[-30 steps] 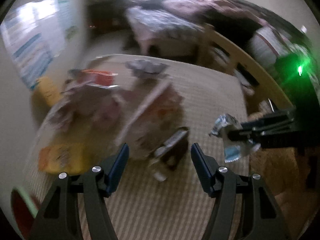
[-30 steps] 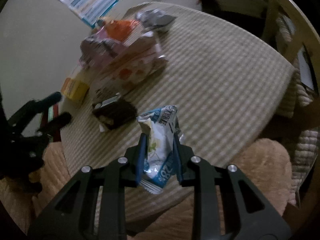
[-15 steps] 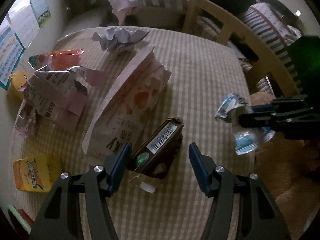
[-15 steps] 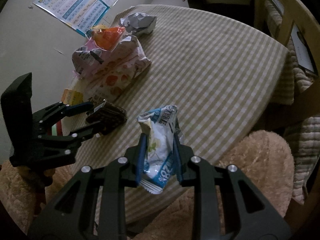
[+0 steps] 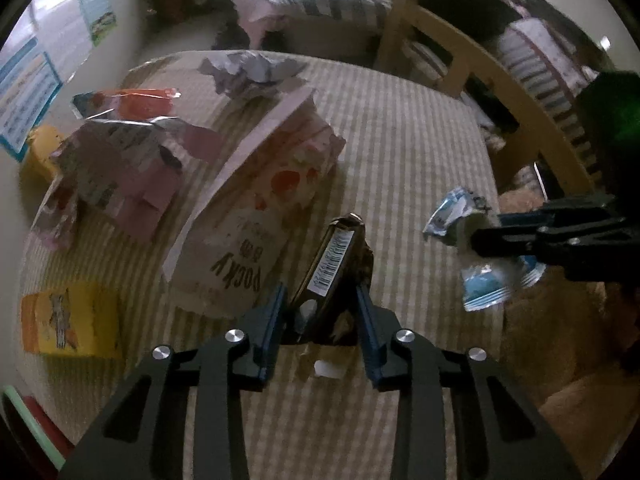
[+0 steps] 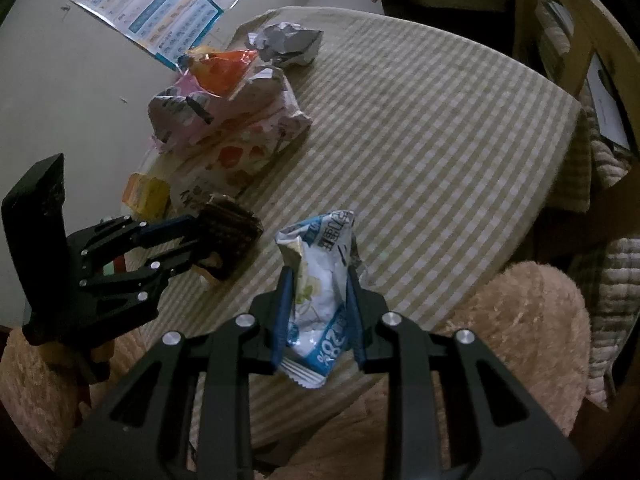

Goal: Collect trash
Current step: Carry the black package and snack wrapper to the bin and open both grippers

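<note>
My left gripper (image 5: 320, 294) is shut on a dark brown wrapper (image 5: 334, 276) with a white barcode label, at the near edge of the checked table (image 5: 400, 128). It also shows in the right wrist view (image 6: 200, 242), with the wrapper (image 6: 230, 224) between its fingers. My right gripper (image 6: 318, 280) is shut on a blue and white snack wrapper (image 6: 320, 280), held above the table's near edge. That wrapper shows in the left wrist view (image 5: 472, 248) too.
A white Pocky bag (image 5: 264, 208), a pink torn wrapper (image 5: 120, 168), an orange wrapper (image 5: 136, 100), crumpled grey paper (image 5: 252, 68) and a yellow carton (image 5: 68, 320) lie on the table's left half. A wooden chair (image 5: 460, 72) stands at the far right.
My left gripper moved forward over the dark wrapper and closed on it. My right gripper kept hold of the blue and white wrapper and stayed about where it was.
</note>
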`<state>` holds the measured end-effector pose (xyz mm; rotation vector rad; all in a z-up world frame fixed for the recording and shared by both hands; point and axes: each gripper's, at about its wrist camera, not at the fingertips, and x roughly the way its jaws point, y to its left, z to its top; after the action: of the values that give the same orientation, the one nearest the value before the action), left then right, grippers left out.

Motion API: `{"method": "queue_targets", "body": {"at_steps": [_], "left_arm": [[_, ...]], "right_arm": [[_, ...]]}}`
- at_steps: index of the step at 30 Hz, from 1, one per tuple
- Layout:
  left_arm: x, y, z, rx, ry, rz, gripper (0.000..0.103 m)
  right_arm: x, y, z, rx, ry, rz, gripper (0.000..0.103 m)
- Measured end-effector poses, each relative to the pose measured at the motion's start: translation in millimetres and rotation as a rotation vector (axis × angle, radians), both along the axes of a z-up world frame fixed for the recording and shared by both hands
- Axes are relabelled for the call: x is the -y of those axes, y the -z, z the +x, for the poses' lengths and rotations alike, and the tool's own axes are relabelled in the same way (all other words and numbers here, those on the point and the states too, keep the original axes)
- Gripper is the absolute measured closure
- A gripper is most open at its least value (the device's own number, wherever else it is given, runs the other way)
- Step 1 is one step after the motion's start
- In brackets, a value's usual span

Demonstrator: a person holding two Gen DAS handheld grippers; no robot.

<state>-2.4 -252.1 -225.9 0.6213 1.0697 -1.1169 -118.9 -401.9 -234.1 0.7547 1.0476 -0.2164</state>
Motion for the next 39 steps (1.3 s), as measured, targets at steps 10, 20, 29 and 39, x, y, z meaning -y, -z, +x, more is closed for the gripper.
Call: {"method": "queue_targets", "body": {"at_steps": [10, 20, 29, 39], "left_arm": [[-54.5, -55.1, -15.0, 0.09, -0.239, -0.151, 0.073], [-126.1, -113.0, 17.6, 0.211, -0.593, -0.227, 0.073], [-167.8, -136.4, 26.7, 0.284, -0.709, -0.268, 0.072], [-191.8, -149.1, 26.8, 0.32, -0.758, -0.302, 0.072]], "right_arm": [[-23.9, -27.2, 12.5, 0.029, -0.064, -0.064, 0.077], [-59.0, -62.4, 35.5, 0.079, -0.156, -0.144, 0.077], [-95.1, -101.5, 62.1, 0.154, -0.243, -0.225, 0.077], [-123.5, -130.3, 84.2, 0.218, -0.295, -0.286, 0.077]]}}
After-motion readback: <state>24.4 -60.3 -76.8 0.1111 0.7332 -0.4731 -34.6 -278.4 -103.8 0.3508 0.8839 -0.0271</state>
